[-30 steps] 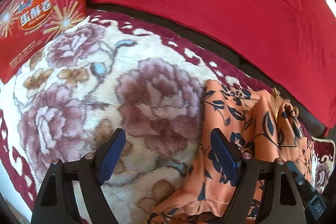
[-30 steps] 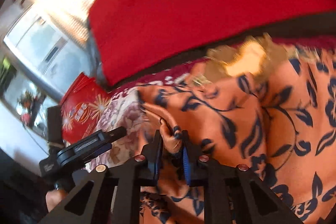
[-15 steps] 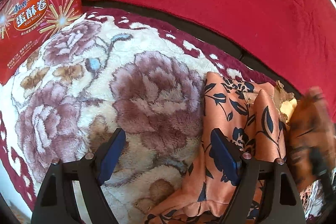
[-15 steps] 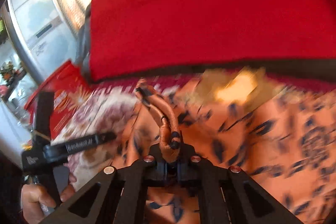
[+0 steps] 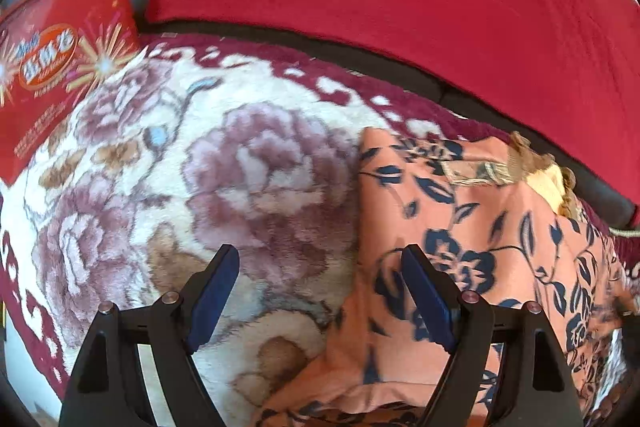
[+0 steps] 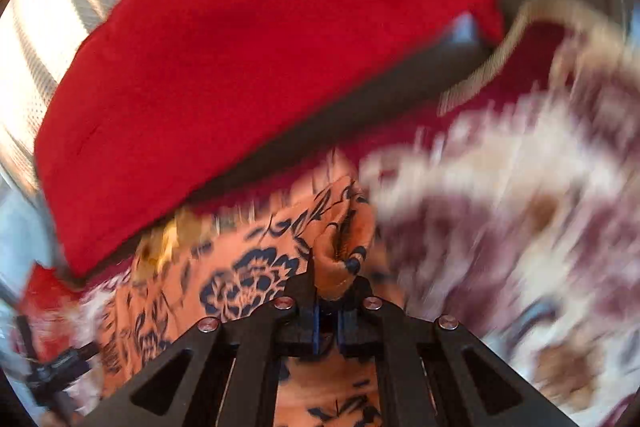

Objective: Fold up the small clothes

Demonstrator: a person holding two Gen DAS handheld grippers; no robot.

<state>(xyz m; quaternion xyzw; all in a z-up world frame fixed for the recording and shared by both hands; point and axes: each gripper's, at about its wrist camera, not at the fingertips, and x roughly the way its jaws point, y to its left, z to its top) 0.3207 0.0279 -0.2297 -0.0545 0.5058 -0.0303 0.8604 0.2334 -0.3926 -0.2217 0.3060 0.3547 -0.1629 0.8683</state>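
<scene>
An orange garment with dark blue flowers (image 5: 472, 227) lies on a floral plush blanket (image 5: 240, 167), at the right of the left wrist view. My left gripper (image 5: 320, 291) is open and empty; its right finger hangs over the garment's left edge, its left finger over the blanket. My right gripper (image 6: 327, 311) is shut on a bunched fold of the same garment (image 6: 240, 287) and holds it above the rest of the cloth. The right wrist view is blurred by motion.
A red cushion (image 5: 400, 7) runs along the back, also in the right wrist view (image 6: 240, 67). A red snack box (image 5: 52, 67) stands at the back left on the blanket. The other gripper's body (image 6: 56, 367) shows at the lower left of the right wrist view.
My right gripper has carried the pinched fold of the garment to the right, across the cloth, towards the blanket. More of the garment now lies spread flat. My left gripper has stayed open and moved little.
</scene>
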